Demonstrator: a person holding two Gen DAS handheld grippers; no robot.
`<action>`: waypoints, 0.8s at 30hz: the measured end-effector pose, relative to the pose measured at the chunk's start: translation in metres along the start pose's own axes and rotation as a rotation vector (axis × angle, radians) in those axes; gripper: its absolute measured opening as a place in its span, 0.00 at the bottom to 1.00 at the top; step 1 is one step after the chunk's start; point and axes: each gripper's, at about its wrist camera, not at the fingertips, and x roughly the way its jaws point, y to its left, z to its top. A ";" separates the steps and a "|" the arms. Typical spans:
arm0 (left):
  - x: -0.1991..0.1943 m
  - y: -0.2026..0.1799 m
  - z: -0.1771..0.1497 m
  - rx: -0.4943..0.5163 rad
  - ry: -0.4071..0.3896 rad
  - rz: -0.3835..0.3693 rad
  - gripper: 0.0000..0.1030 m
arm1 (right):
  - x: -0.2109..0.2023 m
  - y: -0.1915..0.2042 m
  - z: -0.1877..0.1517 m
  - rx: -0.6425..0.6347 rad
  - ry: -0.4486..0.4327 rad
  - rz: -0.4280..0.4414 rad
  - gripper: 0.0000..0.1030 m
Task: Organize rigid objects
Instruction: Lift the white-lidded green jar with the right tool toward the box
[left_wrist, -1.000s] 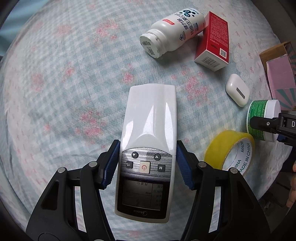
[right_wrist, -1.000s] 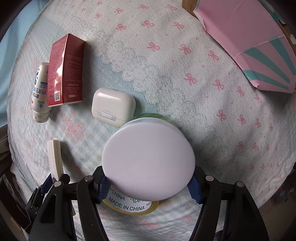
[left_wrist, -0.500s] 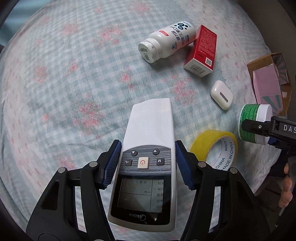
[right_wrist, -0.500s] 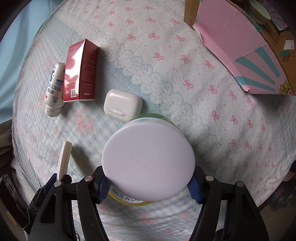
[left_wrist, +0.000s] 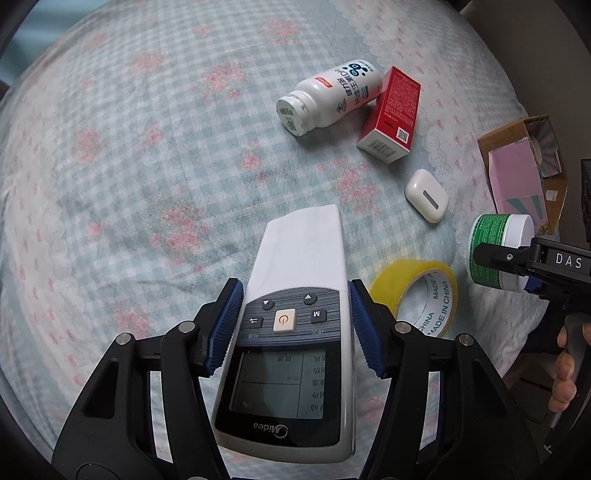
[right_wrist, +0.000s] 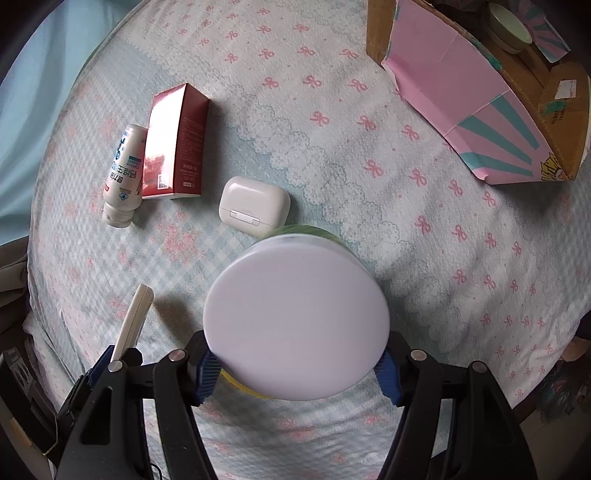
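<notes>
My left gripper (left_wrist: 293, 325) is shut on a white Midea remote control (left_wrist: 291, 332) and holds it above the cloth-covered table. My right gripper (right_wrist: 297, 365) is shut on a green jar with a white lid (right_wrist: 295, 317), also held above the table; the jar also shows in the left wrist view (left_wrist: 496, 251). On the cloth lie a white bottle (left_wrist: 328, 98), a red box (left_wrist: 391, 114), a white earbud case (left_wrist: 426, 199) and a yellow tape roll (left_wrist: 417, 291). The tape is almost hidden under the jar in the right wrist view.
An open cardboard box with pink and teal flaps (right_wrist: 480, 96) stands at the table's far right edge, with a green bowl (right_wrist: 509, 26) inside. It also shows in the left wrist view (left_wrist: 521, 181). The floral cloth (left_wrist: 129, 166) covers the whole table.
Both grippers have risen with their objects; the table items look smaller and farther away. The remote and the jar stay gripped.
</notes>
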 end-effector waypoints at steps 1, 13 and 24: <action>-0.003 0.002 -0.001 -0.002 -0.005 -0.003 0.53 | -0.001 0.000 0.000 -0.001 -0.003 -0.001 0.62; -0.028 -0.035 0.015 0.014 -0.091 -0.025 0.53 | -0.038 0.005 0.002 -0.063 -0.052 0.014 0.62; -0.111 -0.125 0.034 0.145 -0.234 -0.091 0.24 | -0.140 -0.008 0.019 -0.185 -0.183 0.068 0.62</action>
